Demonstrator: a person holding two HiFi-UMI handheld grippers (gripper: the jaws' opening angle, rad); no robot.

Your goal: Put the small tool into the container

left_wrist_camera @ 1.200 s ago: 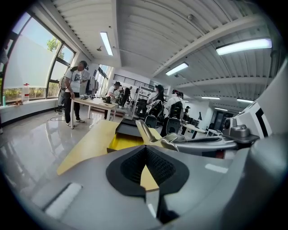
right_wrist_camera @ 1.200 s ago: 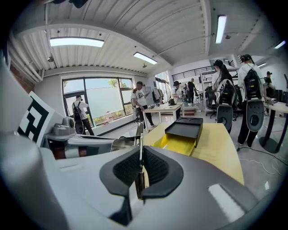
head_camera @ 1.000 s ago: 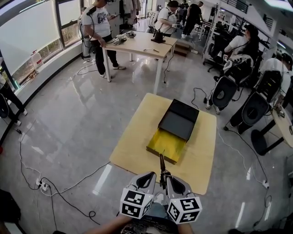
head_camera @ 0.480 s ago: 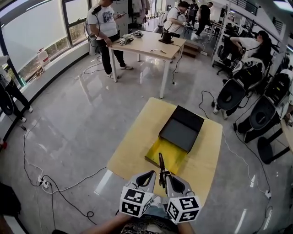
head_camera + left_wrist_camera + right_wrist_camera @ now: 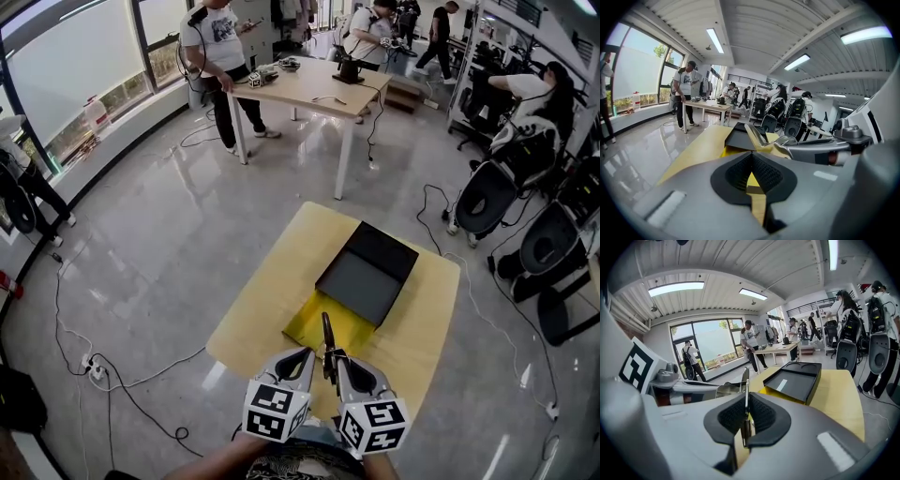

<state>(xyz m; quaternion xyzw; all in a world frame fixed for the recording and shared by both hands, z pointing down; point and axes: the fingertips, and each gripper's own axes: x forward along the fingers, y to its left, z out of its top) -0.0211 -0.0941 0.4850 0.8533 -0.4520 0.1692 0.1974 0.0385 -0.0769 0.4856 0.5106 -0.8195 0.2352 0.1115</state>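
Two ribbed black pads (image 5: pixel 762 413) of the right gripper (image 5: pixel 746 412) pinch the small tool (image 5: pixel 746 378). It is a thin metal piece that stands on edge between them and juts forward past their tips. In the head view the tool's dark end points away from the person and overlaps the near end of the container (image 5: pixel 314 326). Its height above the container cannot be judged.

The pads (image 5: pixel 739 171) of the left gripper (image 5: pixel 751 166) are pressed together at their tips with nothing between them; only a narrow slit shows behind. This gripper sits just beside the right one, on its left. Their marker cubes (image 5: pixel 278 412) are side by side, close to the person's body.

The container is a yellow tray. A black lid (image 5: pixel 367 272) covers its far part and leaves the near end open. It rests on a light wooden table (image 5: pixel 267 291), towards that table's right half.

Around the table lies a glossy grey floor (image 5: pixel 169 244) with loose cables (image 5: pixel 103 375) on the left. Farther off, people (image 5: pixel 217 47) stand at a second table (image 5: pixel 309 89). A window wall (image 5: pixel 66 56) runs along the left, and black round-backed chairs (image 5: pixel 487 202) stand on the right.
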